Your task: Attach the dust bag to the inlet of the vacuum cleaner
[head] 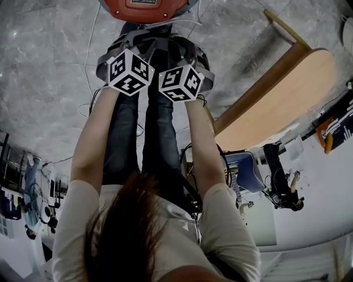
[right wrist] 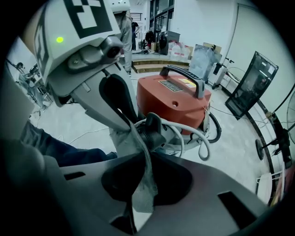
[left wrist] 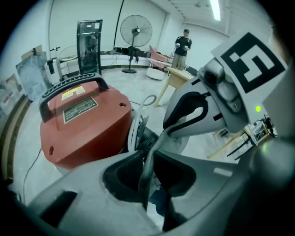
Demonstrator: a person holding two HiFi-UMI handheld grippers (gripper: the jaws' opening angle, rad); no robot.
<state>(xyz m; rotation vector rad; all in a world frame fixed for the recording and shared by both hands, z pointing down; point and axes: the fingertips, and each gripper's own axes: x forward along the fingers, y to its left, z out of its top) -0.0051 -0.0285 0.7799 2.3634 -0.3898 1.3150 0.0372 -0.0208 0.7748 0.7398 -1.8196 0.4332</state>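
From the left gripper view, the left gripper [left wrist: 148, 171] points steeply down at the floor. Its jaws are nearly together, and a thin fold of the grey dust bag [left wrist: 150, 156] is pinched between them. The right gripper [left wrist: 177, 125] comes in from the right and grips the same cloth a little higher up. I take it the two share the bag's mouth so they can spread it. Just past the cloth is the dark inlet [left wrist: 148, 137], on the side of the red vacuum cleaner [left wrist: 87, 129], which stands on the pale floor. A fan [left wrist: 136, 30] and a wooden table [left wrist: 173, 80] are well behind it and play no part. From the right gripper view the grip looks much the same. The right gripper's jaws stand only a sliver apart and clamp a hanging flap of the bag [right wrist: 138, 156], while the left gripper nips the cloth just above. The bag lies against the black inlet [right wrist: 154, 131], beside a loop of white hose [right wrist: 203, 138]. I cannot tell whether its opening is over the inlet yet. My guess is that it is being lined up and is not yet seated. The head view shows why the cloth is held this way. Both forearms reach straight down side by side, with the marker cubes almost touching, so the pull on the bag comes evenly from each side. The vacuum cleaner's red body [head: 144, 6] sits just beyond the two tools, and the bag itself is hidden beneath them.
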